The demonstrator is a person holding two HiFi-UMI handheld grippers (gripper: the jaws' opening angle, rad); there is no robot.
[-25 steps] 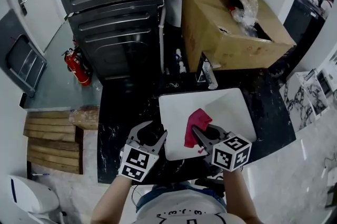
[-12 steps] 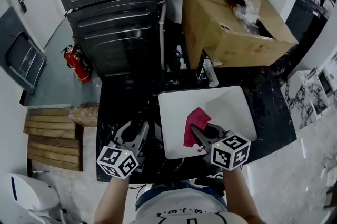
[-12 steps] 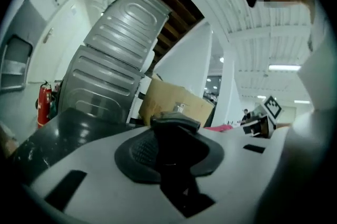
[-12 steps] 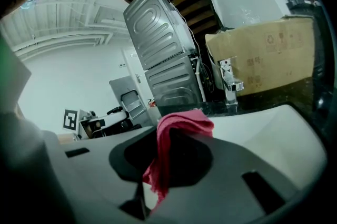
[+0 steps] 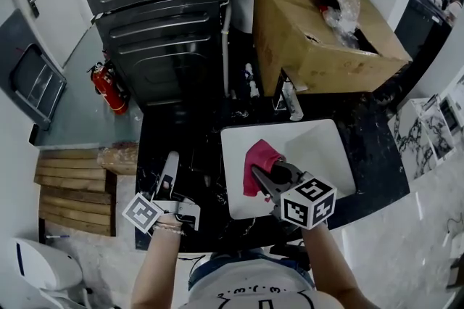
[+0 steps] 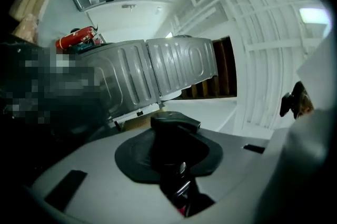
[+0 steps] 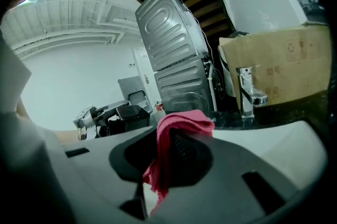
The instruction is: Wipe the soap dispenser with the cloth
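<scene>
A black soap dispenser (image 6: pixel 174 124), its pump top facing the camera, sits between the jaws of the left claw (image 5: pixel 171 168). Those jaws have just been closing and now grip it, left of the white sink (image 5: pixel 322 148). A pink cloth (image 5: pixel 258 157) hangs pinched in the closed right claw (image 5: pixel 265 175) over the sink's near left part, well apart from the dispenser.

The step in hand appears to be presenting the dispenser for wiping, with no wiping begun. Next, cloth and dispenser likely need bringing together so the cloth can rub its sides.

From the head view, the dispenser is lost against the dark tabletop (image 5: pixel 373 155). Its lower body is hidden by the jaws, and whether it is clear of the tabletop cannot be told.
</scene>
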